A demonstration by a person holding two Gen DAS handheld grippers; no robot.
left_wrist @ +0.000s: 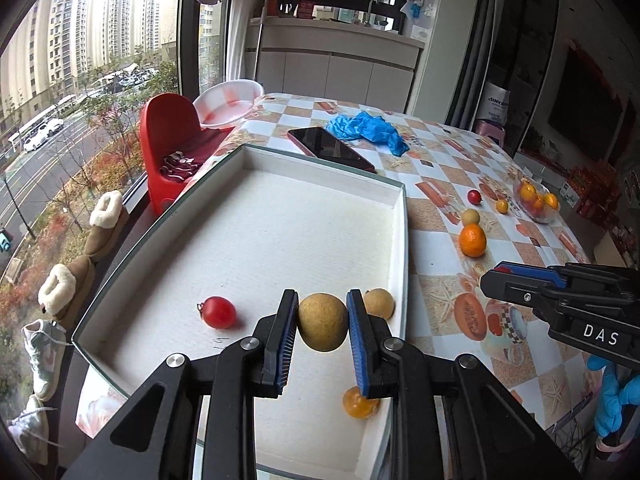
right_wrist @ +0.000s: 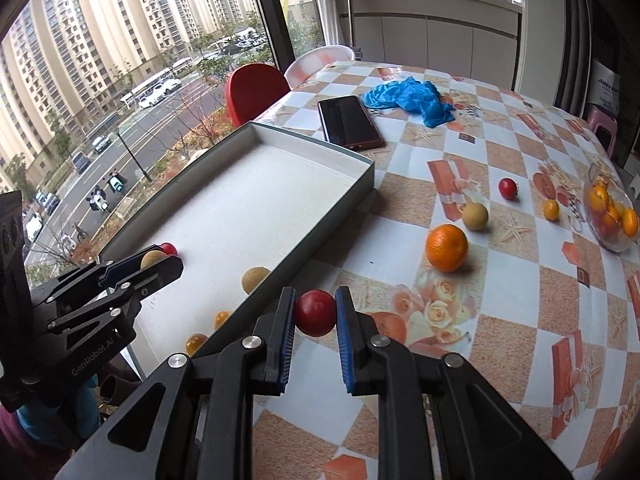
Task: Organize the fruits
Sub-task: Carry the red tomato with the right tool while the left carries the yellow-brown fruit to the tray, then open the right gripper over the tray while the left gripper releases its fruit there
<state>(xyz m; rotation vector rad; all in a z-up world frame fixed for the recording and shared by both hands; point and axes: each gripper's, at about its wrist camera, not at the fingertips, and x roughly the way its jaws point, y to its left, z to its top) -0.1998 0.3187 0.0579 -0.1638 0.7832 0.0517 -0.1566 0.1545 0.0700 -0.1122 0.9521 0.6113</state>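
My left gripper [left_wrist: 322,316] is shut on a tan round fruit [left_wrist: 323,322] and holds it over the white box tray [left_wrist: 400,240]. Inside the tray lie a red tomato [left_wrist: 218,312], a second tan fruit [left_wrist: 379,303] and a small yellow fruit [left_wrist: 356,403]. My right gripper [right_wrist: 316,312] is shut on a red cherry tomato [right_wrist: 315,313] above the tablecloth, just right of the tray wall [right_wrist: 320,236]. Loose on the cloth lie an orange [right_wrist: 446,248], a tan fruit [right_wrist: 475,216], a red tomato [right_wrist: 508,188] and a small yellow fruit [right_wrist: 551,209]. The left gripper [right_wrist: 160,266] shows at the tray's near left.
A glass bowl [right_wrist: 616,240] of oranges stands at the table's right edge. A dark phone [right_wrist: 350,121] and a crumpled blue glove [right_wrist: 412,98] lie beyond the tray. A red chair [left_wrist: 168,140] and a window stand to the left. A blue-gloved hand [left_wrist: 616,392] is at the right.
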